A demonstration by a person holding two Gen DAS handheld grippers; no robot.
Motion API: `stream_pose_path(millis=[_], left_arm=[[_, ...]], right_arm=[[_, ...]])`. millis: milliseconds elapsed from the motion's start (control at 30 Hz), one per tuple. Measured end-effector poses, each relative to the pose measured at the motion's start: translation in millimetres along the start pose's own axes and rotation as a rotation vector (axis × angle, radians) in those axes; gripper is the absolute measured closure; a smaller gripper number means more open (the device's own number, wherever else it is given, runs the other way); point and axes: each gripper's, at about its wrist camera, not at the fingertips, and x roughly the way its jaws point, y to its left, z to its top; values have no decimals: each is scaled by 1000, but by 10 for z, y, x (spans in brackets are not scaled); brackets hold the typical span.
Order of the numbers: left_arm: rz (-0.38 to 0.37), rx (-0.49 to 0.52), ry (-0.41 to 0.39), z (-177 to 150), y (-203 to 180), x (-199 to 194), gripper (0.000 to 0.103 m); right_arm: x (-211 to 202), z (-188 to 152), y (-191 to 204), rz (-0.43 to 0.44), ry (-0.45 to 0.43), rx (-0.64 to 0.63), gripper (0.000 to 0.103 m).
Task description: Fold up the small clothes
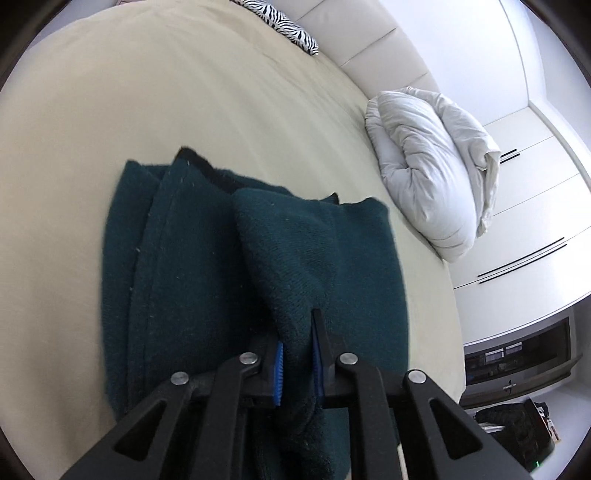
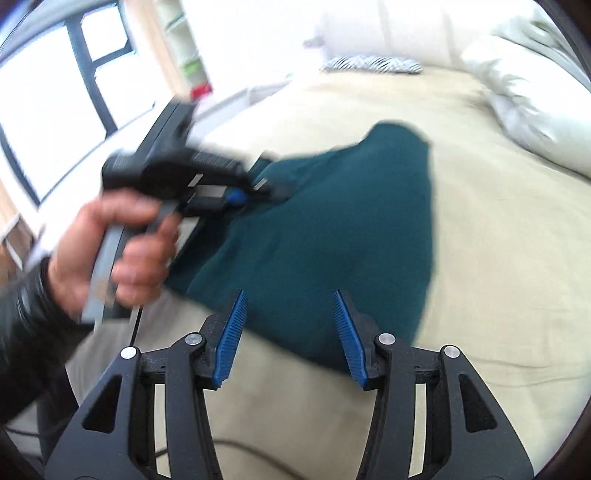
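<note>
A dark teal knit garment [image 1: 207, 266] lies partly folded on the cream bed sheet [image 1: 184, 110]. My left gripper [image 1: 297, 354] is shut on a fold of the garment at its near edge. In the right wrist view the garment [image 2: 351, 229] spreads across the bed, and the left gripper [image 2: 266, 186], held by a hand, pinches its far left edge. My right gripper [image 2: 290, 325] is open and empty, just above the garment's near edge.
A crumpled white duvet [image 1: 432, 170] lies at the bed's right side. A zebra-print pillow [image 1: 284, 24] sits at the headboard. White wardrobes [image 1: 535, 206] and a dark shelf unit [image 1: 517, 362] stand beyond the bed. A window [image 2: 55, 110] is at the left.
</note>
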Motion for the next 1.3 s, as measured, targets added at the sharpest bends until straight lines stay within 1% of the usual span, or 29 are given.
stream_pose_path(millis=[33, 100, 167, 233, 333, 367, 467, 533, 600, 667, 700, 733, 767, 800, 867, 900, 933, 1000, 1067, 1133, 1167, 1200, 1233, 1300], left_arm=[[2, 6, -4, 10, 11, -65, 90], [6, -6, -8, 38, 88, -185, 90], [17, -13, -14, 65, 165, -275, 90], [34, -27, -13, 105, 256, -347, 90], [46, -35, -4, 150, 370, -429, 90], [50, -37, 0, 159, 399, -436, 90], [44, -46, -5, 151, 487, -461, 90], [57, -64, -2, 131, 573, -403, 90], [92, -71, 3, 98, 662, -291, 88], [79, -86, -12, 47, 742, -236, 87], [71, -89, -26, 26, 750, -257, 84], [81, -83, -37, 13, 736, -289, 81], [115, -72, -50, 0, 708, -337, 77], [159, -50, -70, -7, 642, -402, 77], [274, 25, -153, -47, 427, -608, 78], [311, 74, -198, -88, 286, -698, 78], [331, 128, -222, -142, 140, -739, 78], [377, 243, -237, -278, -95, -719, 78], [429, 345, -225, -460, -250, -590, 78], [460, 394, -158, -606, -245, -369, 79], [473, 394, -132, -650, -190, -277, 80], [482, 389, -115, -684, -127, -197, 80], [484, 390, -114, -711, -63, -164, 80], [475, 395, -124, -721, -18, -185, 80]], right_arm=[[-21, 48, -80, -14, -22, 19, 56], [40, 147, -189, -48, -30, 37, 56], [197, 230, -212, -58, -25, 6, 56], [367, 267, -150, -85, -9, -44, 56], [707, 331, -33, -94, 52, -92, 56], [782, 334, 20, -93, 66, -101, 54], [892, 346, 182, -66, 74, -124, 54], [908, 314, 301, -56, 83, -147, 54], [989, 314, 364, -71, 104, -172, 54], [1081, 255, 384, -79, 135, -180, 54], [1148, 255, 442, -82, 144, -182, 54], [1172, 237, 447, -82, 137, -182, 54], [1174, 224, 429, -77, 130, -178, 54], [1159, 234, 417, -70, 129, -171, 54], [1061, 273, 368, -36, 134, -140, 54], [979, 281, 307, -21, 129, -120, 54], [922, 339, 280, 2, 108, -88, 54], [739, 379, 171, 47, 58, -30, 54], [655, 393, -23, 106, 41, 54, 54], [686, 349, -197, 128, 61, 116, 54], [738, 296, -309, 147, 88, 156, 55], [790, 247, -315, 173, 109, 187, 56], [776, 132, -371, 211, 124, 224, 56], [788, 54, -519, 273, 124, 267, 56]])
